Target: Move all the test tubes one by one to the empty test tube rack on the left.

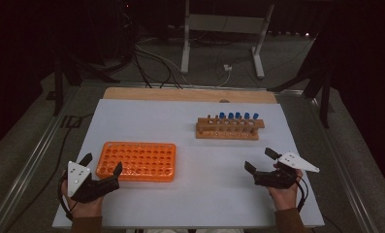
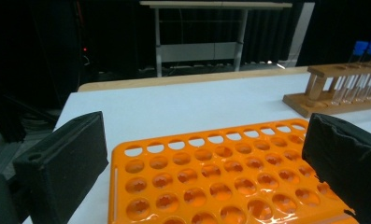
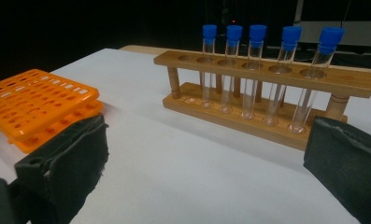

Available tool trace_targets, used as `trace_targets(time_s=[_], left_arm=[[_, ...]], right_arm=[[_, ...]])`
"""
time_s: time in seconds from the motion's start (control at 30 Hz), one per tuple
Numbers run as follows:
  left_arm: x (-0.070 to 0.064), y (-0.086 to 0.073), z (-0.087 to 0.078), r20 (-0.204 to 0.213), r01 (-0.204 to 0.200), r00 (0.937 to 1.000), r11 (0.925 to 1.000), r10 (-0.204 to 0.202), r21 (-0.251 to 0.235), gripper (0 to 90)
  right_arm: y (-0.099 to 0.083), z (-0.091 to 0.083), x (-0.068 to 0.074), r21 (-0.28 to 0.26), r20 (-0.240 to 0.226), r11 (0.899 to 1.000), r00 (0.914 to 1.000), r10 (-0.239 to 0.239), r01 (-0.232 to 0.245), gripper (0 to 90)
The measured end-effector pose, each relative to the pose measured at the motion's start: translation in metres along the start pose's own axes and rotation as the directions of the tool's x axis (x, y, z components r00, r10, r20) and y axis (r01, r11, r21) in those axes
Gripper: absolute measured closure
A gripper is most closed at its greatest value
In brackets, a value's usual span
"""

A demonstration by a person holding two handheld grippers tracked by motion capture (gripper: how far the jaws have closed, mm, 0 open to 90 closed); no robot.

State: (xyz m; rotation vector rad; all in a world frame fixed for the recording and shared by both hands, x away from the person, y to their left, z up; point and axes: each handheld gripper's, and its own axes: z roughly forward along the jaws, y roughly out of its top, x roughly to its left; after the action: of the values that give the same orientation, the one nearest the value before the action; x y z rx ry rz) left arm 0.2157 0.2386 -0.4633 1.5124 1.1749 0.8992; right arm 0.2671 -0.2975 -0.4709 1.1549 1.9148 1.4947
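An orange plastic tube rack with several empty holes lies flat on the left of the white table. A wooden rack stands at the right rear and holds several clear test tubes with blue caps; its leftmost hole is empty. My left gripper is open at the orange rack's near left corner, its jaws wide apart with nothing between them. My right gripper is open and empty in front of the wooden rack, well short of it.
The white table top ends at a wooden strip along its far edge. Beyond it are cables on the floor and a grey metal stand. Metal rails run along both sides of the table.
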Motion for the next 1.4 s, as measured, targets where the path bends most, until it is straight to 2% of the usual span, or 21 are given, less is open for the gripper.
trace_targets(time_s=[0.4,0.57,0.73,1.0,1.1,1.2,1.4], left_arm=[[0.001,-0.001,-0.001,-0.016,0.008,0.9998,0.9999,-0.008,-0.008,0.7],[-0.003,-0.002,0.0,-0.028,-0.007,0.9996,1.0,0.007,0.001,0.7],[-0.004,-0.001,-0.001,-0.044,-0.007,0.999,0.9999,0.007,-0.012,0.8],[0.004,-0.004,-0.001,-0.063,0.03,0.9976,0.9994,-0.031,-0.015,0.8],[0.004,-0.004,-0.002,-0.069,0.033,0.997,0.9993,-0.034,-0.018,0.8],[0.004,-0.004,-0.003,-0.072,0.033,0.9968,0.9993,-0.034,-0.016,0.8],[0.003,-0.005,-0.003,-0.074,0.031,0.9967,0.9994,-0.032,-0.015,0.8]], right_arm=[[0.008,-0.007,0.003,-0.014,-0.005,1.0,0.9998,0.018,-0.018,0.0],[0.026,-0.008,0.006,-0.004,-0.01,1.0,0.9999,0.011,-0.011,0.0],[0.04,-0.003,0.005,0.007,-0.003,1.0,1.0,-0.007,0.007,0.0],[0.069,0.007,-0.011,-0.013,0.01,1.0,0.9999,0.003,-0.003,0.0],[0.074,0.011,-0.016,-0.008,0.019,1.0,0.9998,-0.004,0.004,0.0],[0.082,0.015,-0.022,-0.023,0.02,1.0,0.9998,0.01,-0.01,0.0],[0.095,0.026,-0.029,-0.007,0.047,1.0,0.9987,-0.019,0.019,0.0]])
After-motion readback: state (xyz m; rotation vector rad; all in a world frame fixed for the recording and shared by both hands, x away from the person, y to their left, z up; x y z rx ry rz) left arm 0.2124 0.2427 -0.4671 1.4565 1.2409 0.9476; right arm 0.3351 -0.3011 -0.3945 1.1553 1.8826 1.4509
